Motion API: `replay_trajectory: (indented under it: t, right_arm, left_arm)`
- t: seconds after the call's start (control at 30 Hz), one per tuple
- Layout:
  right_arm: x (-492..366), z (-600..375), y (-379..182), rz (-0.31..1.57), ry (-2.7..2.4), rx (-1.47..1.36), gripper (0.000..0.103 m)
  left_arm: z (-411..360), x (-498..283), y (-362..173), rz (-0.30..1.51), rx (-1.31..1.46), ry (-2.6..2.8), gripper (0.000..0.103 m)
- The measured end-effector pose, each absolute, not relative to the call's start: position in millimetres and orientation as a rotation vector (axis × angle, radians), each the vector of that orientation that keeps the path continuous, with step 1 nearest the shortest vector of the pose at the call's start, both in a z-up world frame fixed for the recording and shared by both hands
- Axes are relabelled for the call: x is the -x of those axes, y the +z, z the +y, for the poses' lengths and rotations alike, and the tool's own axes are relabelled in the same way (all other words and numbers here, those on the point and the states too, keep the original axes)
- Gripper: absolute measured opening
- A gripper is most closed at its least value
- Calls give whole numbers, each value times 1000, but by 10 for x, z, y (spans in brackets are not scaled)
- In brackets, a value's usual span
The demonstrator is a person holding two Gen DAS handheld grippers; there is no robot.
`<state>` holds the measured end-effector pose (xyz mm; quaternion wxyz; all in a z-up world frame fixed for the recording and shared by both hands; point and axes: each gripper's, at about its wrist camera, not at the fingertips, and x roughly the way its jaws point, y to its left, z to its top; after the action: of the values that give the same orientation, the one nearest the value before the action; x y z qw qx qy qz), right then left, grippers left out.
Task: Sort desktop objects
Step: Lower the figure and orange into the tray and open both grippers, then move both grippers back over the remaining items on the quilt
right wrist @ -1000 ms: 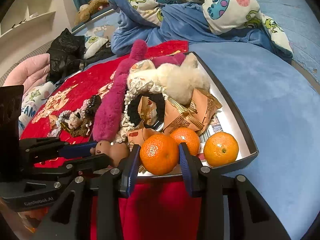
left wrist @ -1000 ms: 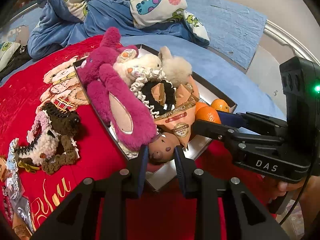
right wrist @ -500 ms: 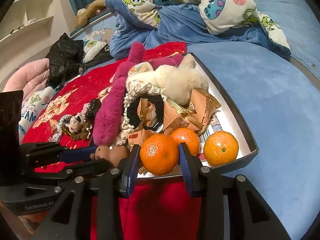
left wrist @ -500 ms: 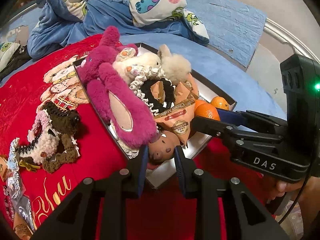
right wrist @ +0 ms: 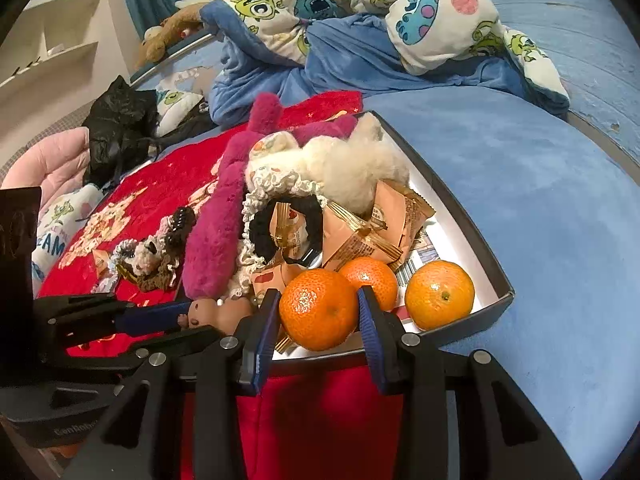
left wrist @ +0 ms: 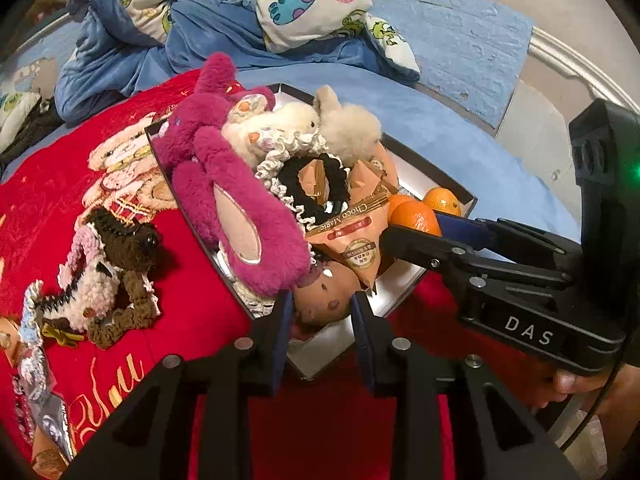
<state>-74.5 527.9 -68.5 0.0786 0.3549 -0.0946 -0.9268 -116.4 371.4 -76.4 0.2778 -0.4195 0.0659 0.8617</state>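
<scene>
Left wrist view: the left gripper (left wrist: pixel 322 314) points down at the near corner of a shallow black tray with a pale floor (left wrist: pixel 414 282), which lies on a red plush blanket with gold lettering (left wrist: pixel 192 304).
Left tongs: a small brown doll-like head (left wrist: pixel 326 294) sits between the blue pads; the jaws have just been opening, and the pads stand just beside it with no clear press on it.
Right wrist view: the right gripper (right wrist: pixel 318 320) reaches over the tray's near edge.
Right tongs: closed on the nearest round orange mandarin (right wrist: pixel 318 310), with a blue pad against each side of it.
Other fruit: a second mandarin (right wrist: pixel 372 280) lies just behind the held one, and a third (right wrist: pixel 440 294) sits in the tray's right corner.
Tray contents: a long magenta plush toy (left wrist: pixel 236 200) lies along the left side, a cream fluffy plush (left wrist: pixel 344 128) at the far end, and a black scrunchie with white lace trim (left wrist: pixel 316 184) rests on tan snack packets (left wrist: pixel 356 240) in the middle.
Outside the tray: a brown and pink crocheted toy (left wrist: pixel 108 276) lies on the red blanket, well apart to the left.
Surroundings: blue bedding (right wrist: pixel 520 208) runs under and to the right of the tray; a cartoon-monster print quilt (right wrist: pixel 420 16) is bunched at the back.
Person: a hand (left wrist: pixel 580 384) shows under the right gripper's body in the left wrist view.
</scene>
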Motion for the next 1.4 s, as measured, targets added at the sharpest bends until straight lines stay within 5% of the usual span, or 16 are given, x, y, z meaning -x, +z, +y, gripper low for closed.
replay_trajectory:
  t: [0.13, 0.17, 0.2, 0.27, 0.47, 1.0, 1.4]
  right_arm:
    - [707, 5261, -681, -330, -2745, -991, 61]
    - [695, 5246, -673, -347, -2740, -972, 73]
    - [686, 5232, -661, -362, -2737, -954, 87]
    - [663, 5208, -635, -367, -2752, -926, 98]
    - [617, 5269, -595, -439, -2774, -908, 103]
    - [550, 5313, -560, -547, -2802, -945, 103]
    - [605, 4910, -460, -479, -2789, -954, 103]
  left_arm:
    - [3743, 1144, -724, 218, 1096, 2326, 51]
    - [3742, 1116, -697, 231, 1060, 2335, 70]
    - [3748, 1094, -680, 242, 1048, 2332, 102]
    - [3722, 1078, -674, 226, 1048, 2342, 103]
    - [3600, 1040, -707, 180, 1065, 2345, 103]
    - [3148, 1053, -588, 131, 1080, 2424, 103]
    - [1968, 860, -514, -33, 1153, 2583, 103]
